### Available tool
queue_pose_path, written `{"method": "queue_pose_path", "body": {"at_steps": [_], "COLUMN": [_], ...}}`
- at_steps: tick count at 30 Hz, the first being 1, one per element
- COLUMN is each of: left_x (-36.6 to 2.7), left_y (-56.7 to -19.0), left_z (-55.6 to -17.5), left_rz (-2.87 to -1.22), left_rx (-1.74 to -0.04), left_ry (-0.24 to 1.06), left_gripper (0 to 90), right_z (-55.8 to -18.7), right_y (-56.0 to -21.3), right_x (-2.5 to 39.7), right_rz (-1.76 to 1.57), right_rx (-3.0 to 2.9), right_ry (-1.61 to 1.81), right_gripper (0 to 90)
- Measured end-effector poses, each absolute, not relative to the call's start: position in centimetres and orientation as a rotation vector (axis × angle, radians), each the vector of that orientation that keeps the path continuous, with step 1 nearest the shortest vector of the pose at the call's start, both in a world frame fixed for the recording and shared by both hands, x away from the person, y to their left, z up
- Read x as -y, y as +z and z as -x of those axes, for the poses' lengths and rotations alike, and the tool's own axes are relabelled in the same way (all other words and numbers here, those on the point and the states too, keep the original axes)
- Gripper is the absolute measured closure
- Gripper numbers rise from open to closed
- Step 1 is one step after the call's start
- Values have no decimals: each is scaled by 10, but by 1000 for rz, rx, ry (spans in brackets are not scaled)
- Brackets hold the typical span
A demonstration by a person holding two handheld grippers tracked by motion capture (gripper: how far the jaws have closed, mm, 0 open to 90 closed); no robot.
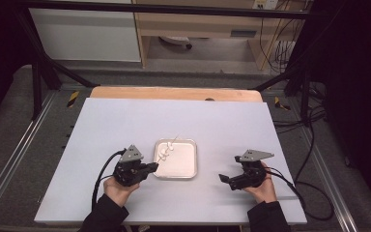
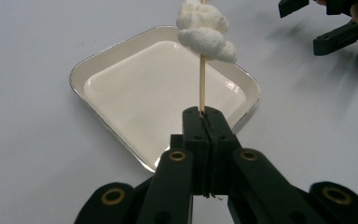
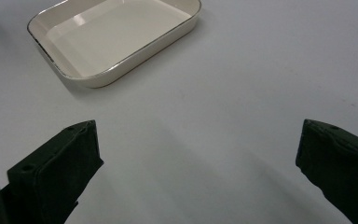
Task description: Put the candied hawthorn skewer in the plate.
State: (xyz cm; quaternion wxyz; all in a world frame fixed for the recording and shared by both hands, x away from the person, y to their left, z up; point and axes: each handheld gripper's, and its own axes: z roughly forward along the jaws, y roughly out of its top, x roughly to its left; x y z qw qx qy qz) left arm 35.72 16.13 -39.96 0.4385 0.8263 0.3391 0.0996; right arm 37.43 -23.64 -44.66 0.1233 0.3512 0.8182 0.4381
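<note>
White marshmallow lumps (image 2: 205, 32) on a thin wooden skewer (image 2: 202, 84), clenched by the left hand-held gripper (image 2: 207, 122), pointing toward 12 o'clock above the cream tray (image 2: 98, 70); the right hand-held gripper (image 3: 196, 163) is waiting released at 3 o'clock.

Desk: a flat rectangular desk (image 1: 125, 121) with a pale lavender-white matte top; a strip of light wood shows along its far edge.
On the desk: one shallow, rounded-square cream enamel tray (image 1: 186, 166) with a thin metallic rim, lying flat near the middle, toward the near side.
Tray's inside: glossy and bare.
</note>
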Motion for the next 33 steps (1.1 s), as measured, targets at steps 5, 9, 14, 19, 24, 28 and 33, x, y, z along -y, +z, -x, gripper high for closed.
{"method": "queue_pose_path", "body": {"at_steps": [5, 9, 14, 19, 24, 28, 33], "left_x": [-153, -147, -136, -126, -120, -118, -117], "left_y": [-402, -405, -410, -418, -426, -430, -434], "left_z": [-367, -377, -386, -393, -397, -397, -397], "left_rz": [-2079, -2093, -2129, -2183, -2220, -2254, -2290], "left_rx": [-862, -887, -912, -933, -953, -963, -975], "left_ry": [240, 225, 217, 241, 240, 251, 255], "left_gripper": [883, 883, 883, 883, 883, 882, 880], "right_z": [-371, -369, -367, -367, -367, -367, -367], "right_y": [-447, -447, -447, -447, -447, -448, -448], "right_x": [242, 247, 251, 252, 252, 252, 252], "right_rz": [-1018, -1025, -1031, -1026, -1029, -1028, -1026], "right_rx": [-2376, -2364, -2352, -2356, -2353, -2354, -2351], "right_ry": [1271, 1278, 1291, 1292, 1291, 1289, 1286], "right_gripper": [4, 4, 4, 5, 4, 4, 4]}}
